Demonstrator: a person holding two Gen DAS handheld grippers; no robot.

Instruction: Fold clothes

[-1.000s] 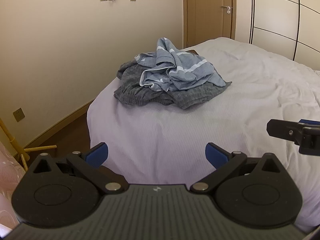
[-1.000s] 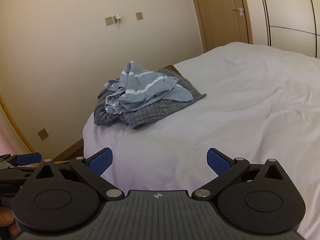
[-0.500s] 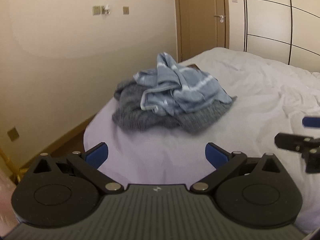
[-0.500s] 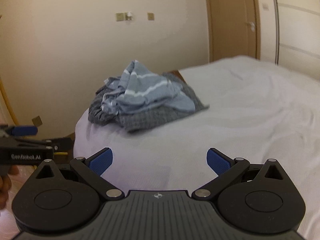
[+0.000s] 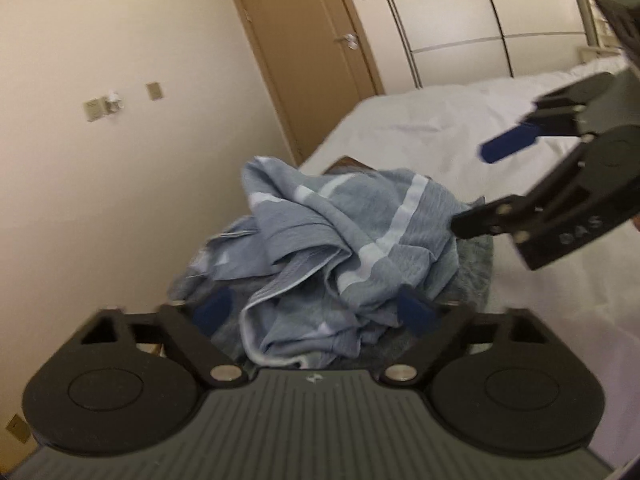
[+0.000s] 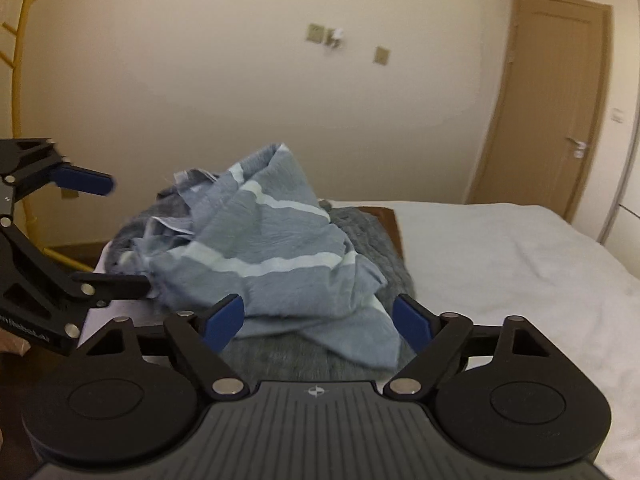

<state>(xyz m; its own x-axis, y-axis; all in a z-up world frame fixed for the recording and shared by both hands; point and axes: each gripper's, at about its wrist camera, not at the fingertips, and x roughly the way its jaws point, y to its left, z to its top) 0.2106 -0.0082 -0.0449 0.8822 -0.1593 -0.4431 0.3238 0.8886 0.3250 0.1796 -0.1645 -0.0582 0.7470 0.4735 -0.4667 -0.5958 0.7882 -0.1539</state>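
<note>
Both grippers nearer clothes, seemingly agape.

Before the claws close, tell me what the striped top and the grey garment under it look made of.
Striped top: thin, matte blue woven cloth, possibly cotton; it creases finely and has pale bands.
Grey garment: thicker, soft, finely patterned fabric, perhaps knit or flannel; blur leaves it open.

walls: cream | door: brown wood | wardrobe: white panels | bed: white cover | coat stand: yellow | floor: dark wood
</note>
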